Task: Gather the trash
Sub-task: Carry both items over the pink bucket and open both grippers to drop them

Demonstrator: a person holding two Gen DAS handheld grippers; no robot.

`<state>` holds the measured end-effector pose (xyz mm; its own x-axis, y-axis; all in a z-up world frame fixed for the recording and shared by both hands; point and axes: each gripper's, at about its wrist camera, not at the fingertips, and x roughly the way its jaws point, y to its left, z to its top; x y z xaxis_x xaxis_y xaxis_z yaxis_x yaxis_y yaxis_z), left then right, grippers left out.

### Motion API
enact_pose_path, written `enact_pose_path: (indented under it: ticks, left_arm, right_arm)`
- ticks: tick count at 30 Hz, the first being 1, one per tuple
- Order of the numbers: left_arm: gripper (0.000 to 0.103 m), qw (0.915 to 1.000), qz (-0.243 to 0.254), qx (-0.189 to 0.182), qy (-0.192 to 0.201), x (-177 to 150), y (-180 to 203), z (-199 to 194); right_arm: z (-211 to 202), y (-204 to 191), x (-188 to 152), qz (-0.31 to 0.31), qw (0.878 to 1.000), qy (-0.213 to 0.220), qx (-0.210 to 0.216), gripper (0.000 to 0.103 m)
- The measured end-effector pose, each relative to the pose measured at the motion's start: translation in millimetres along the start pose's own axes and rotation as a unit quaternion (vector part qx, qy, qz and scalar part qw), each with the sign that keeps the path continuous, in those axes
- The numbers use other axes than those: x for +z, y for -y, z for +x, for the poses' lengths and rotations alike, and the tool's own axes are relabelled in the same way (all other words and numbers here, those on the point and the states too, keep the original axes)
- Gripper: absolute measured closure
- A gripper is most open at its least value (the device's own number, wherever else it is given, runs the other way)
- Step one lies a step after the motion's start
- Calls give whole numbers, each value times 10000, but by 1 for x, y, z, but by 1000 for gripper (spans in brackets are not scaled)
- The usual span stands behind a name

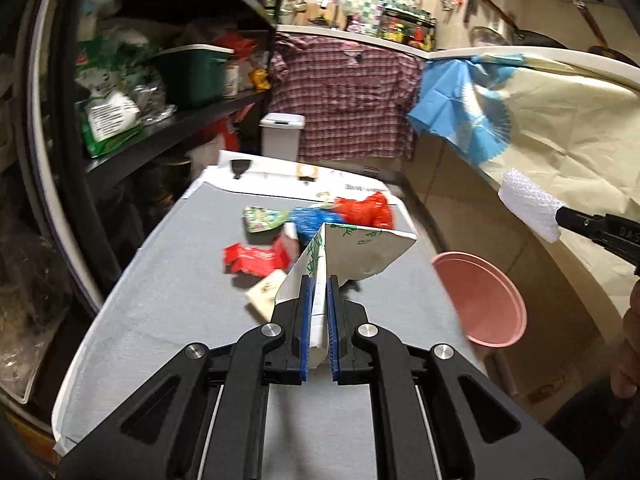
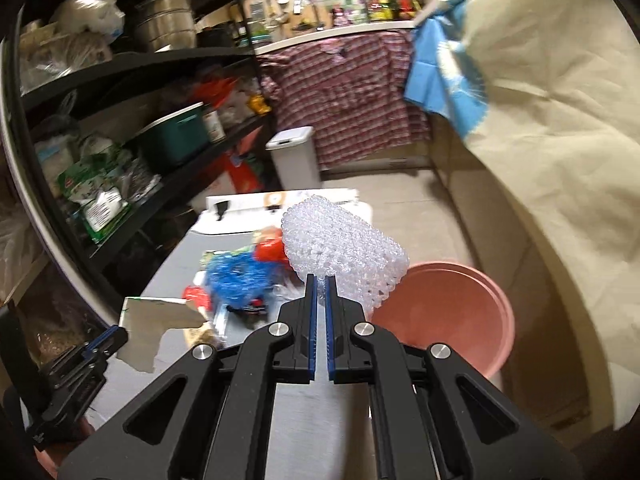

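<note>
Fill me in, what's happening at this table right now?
A person is clearing trash with a tool in each hand. The left tool is shut on a torn piece of white cardboard, and the right tool is shut on a wad of bubble wrap. Both are lifted off the grey table. More wrappers lie there, and a pink bucket stands beside it on the right.

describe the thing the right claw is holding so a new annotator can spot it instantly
Start at the grey table with the pink basin off its right edge. Above the gap between them, the right claw is shut on a wad of bubble wrap. It is clear and knobbly, unlike the coloured wrappers lying on the table.
</note>
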<state>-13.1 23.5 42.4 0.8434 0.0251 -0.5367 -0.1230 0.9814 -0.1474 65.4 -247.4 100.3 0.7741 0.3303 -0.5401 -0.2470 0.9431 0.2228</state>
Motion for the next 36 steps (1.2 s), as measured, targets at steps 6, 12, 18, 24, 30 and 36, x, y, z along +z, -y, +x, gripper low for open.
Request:
enact_pose_path:
  ticks: [6,12,18,24,30,36]
  left_arm:
    - [96,9992,167,-353,-59,10,33,5]
    - [96,9966,362,-732,-80,24,73,21]
    - [96,9939,399,-997,-230,34,106,51]
    - [96,9907,308,-1246,-454,40,130,88]
    - [96,9865,304,-1472,-648,39,153,123]
    - [96,9831,286,-1597,-844,34,166,151]
  right_arm:
    - [-3,37,1,263,9989,72,-377,99]
    - [5,70,-1,592,9960,134,-649,99]
    - [23,94,-7,826,9925,70,-903,99]
    - [43,117,-10,1045,9889,-70,-1057,99]
    - [65,124,-6,1021,9874,-189,-1191,99]
    - [87,134,-6,1083,9861,-317,-1220,99]
